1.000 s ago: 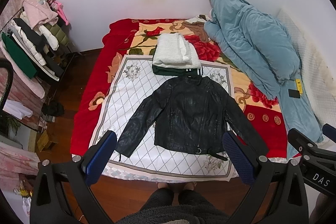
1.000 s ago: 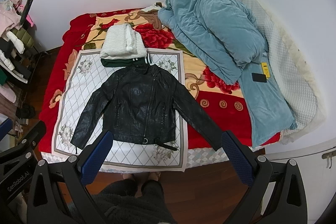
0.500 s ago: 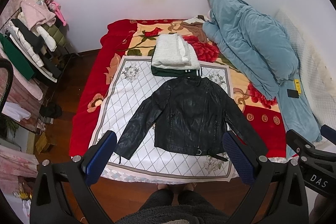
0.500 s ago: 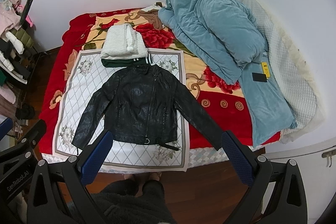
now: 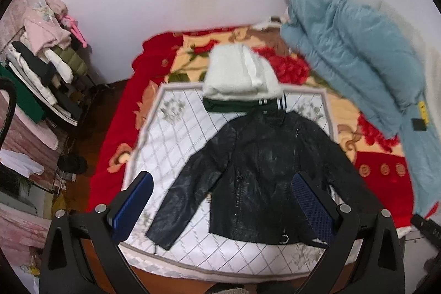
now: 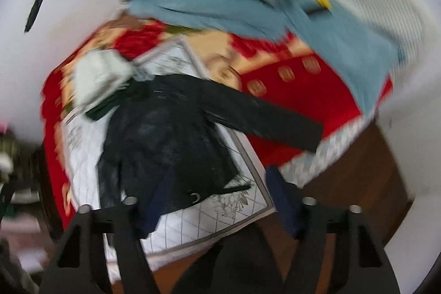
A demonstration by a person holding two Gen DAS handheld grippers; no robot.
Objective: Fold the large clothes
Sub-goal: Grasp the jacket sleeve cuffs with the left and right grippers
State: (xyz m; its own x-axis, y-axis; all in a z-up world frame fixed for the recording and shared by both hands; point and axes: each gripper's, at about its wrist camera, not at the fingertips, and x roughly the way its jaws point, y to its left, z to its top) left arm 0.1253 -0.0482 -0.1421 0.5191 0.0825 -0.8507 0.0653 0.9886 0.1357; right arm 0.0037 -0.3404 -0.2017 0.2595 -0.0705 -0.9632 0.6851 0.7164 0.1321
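A black leather jacket [image 5: 261, 170] lies flat, front up, sleeves spread, on a white diamond-pattern cloth [image 5: 176, 139] on the bed. It also shows in the blurred right wrist view [image 6: 171, 134]. My left gripper [image 5: 223, 200] is open and empty, above the jacket's lower half. My right gripper [image 6: 217, 197] is open and empty, near the jacket's hem by the bed's front edge. A folded white garment [image 5: 239, 76] on a dark green one sits behind the collar.
A light blue quilt [image 5: 352, 51] is heaped on the bed's right side, with a black phone [image 5: 419, 124] on it. A rack of clothes [image 5: 41, 65] stands left of the bed. Dark wood floor [image 6: 366, 178] lies in front of the bed.
Both grippers have moved forward and down toward the bed. The right gripper has swung and tilted quickly, blurring its view. The jacket has not moved.
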